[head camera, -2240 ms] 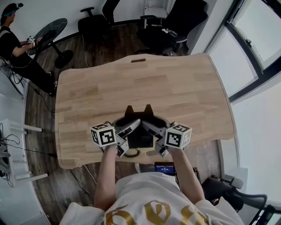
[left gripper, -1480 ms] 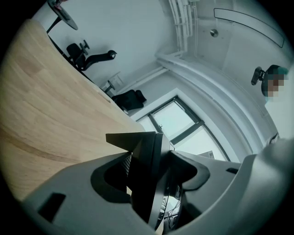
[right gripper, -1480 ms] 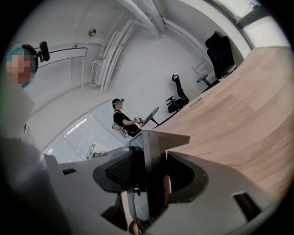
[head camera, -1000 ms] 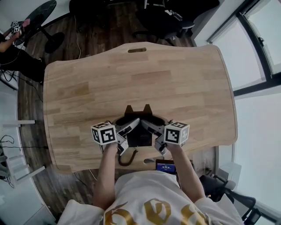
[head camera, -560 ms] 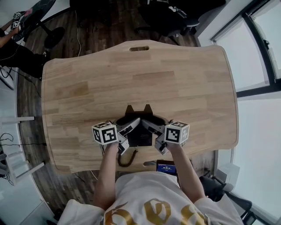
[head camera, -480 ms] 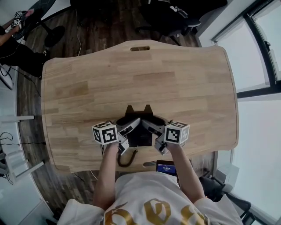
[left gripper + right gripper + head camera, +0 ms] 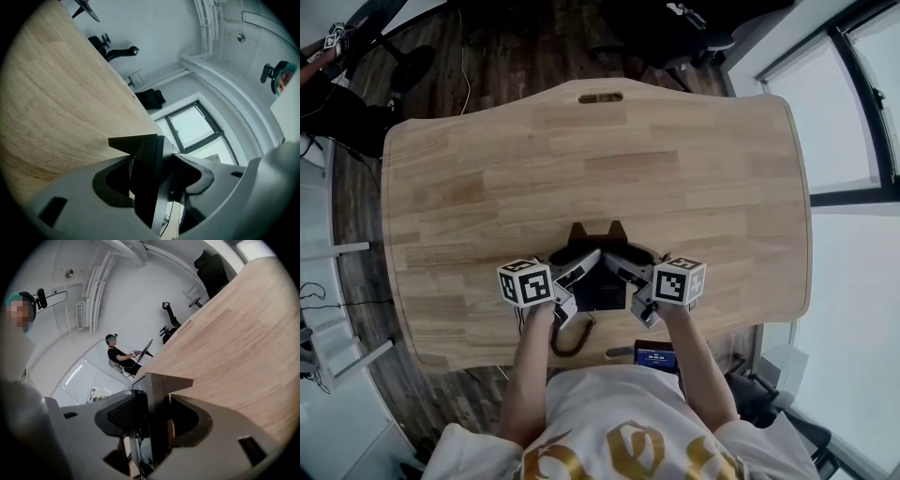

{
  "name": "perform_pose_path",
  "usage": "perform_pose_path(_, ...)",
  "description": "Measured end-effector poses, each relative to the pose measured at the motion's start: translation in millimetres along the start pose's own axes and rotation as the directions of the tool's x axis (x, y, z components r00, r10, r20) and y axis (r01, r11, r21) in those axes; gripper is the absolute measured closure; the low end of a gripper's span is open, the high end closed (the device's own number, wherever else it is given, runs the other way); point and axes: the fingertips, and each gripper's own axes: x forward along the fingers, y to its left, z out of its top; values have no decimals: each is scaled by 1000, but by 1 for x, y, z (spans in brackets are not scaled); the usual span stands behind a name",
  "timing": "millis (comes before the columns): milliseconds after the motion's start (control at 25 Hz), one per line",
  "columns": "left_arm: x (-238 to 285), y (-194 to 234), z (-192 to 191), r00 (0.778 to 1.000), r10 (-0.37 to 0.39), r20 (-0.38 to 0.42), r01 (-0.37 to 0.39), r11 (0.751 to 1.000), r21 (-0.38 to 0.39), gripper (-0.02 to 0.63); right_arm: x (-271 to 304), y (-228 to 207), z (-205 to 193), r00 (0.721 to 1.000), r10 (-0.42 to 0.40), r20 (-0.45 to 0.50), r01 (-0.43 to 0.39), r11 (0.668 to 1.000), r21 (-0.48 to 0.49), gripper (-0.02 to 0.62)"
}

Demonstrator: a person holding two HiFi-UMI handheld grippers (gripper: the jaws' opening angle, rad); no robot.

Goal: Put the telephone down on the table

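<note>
Forearms converge, left claw and right claw clamping telephone

A pale wooden table stood on a dark plank floor, with black office chairs beyond its far edge, daylit dark-framed windows past its right edge, and white walls behind a seated person.

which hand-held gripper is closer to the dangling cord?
Left. The cord loops just behind the left hand-held gripper; the right hand-held gripper sits across the telephone.
</note>
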Motion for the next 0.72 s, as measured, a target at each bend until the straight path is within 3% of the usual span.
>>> perform_pose_path(480, 4, 7, 1, 1000, 22, -8, -22, 1000, -22, 356, 5, -7, 0, 1000, 22, -2, -22, 1000, 12, 385)
perform_pose_path(720, 1, 9, 1, 998, 62, 4, -62, 998, -25, 347, 5, -7, 0, 1000, -5, 7, 5, 1000, 7, 383)
